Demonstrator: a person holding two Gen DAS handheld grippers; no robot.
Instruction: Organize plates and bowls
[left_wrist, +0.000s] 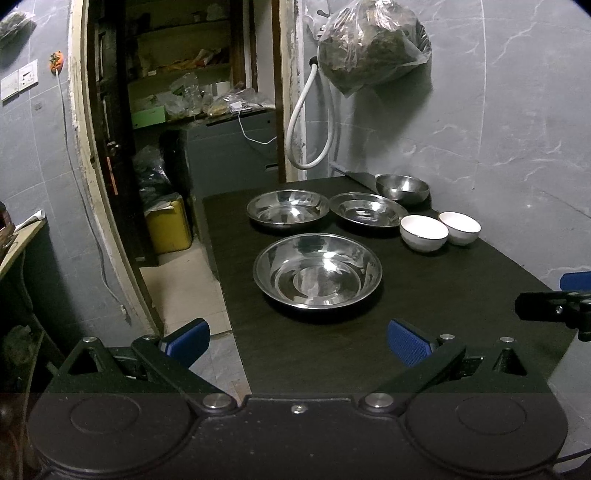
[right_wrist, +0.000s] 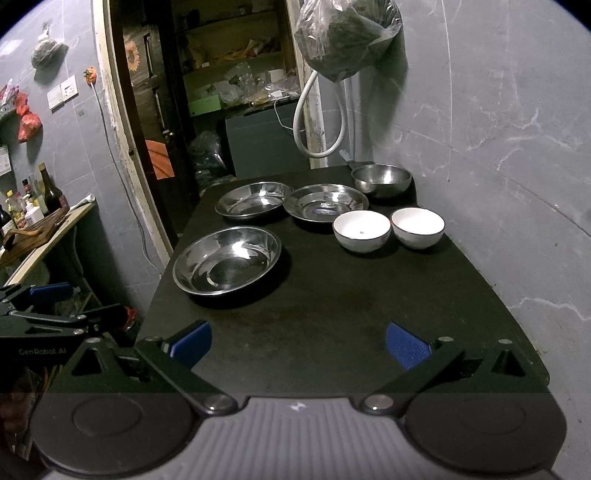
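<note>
On the black table (left_wrist: 461, 314) (right_wrist: 332, 325) stand three steel plates: a large near one (left_wrist: 317, 271) (right_wrist: 227, 260), a far left one (left_wrist: 288, 208) (right_wrist: 253, 199) and a far middle one (left_wrist: 367, 209) (right_wrist: 325, 202). A steel bowl (left_wrist: 402, 188) (right_wrist: 381, 181) sits at the far right corner. Two white bowls (left_wrist: 424, 232) (left_wrist: 460, 227) (right_wrist: 361, 230) (right_wrist: 417, 227) stand side by side in front of it. My left gripper (left_wrist: 298, 345) hangs open over the table's near left edge, empty. My right gripper (right_wrist: 298, 345) is open and empty above the near table area. All dishes lie apart from both grippers.
A grey tiled wall (right_wrist: 498, 147) runs along the table's right side, with a plastic bag (left_wrist: 373, 44) and a white hose (left_wrist: 306, 122) hanging above the far end. An open doorway (left_wrist: 177, 129) with cluttered shelves lies left of the table. A side counter with bottles (right_wrist: 33, 206) stands far left.
</note>
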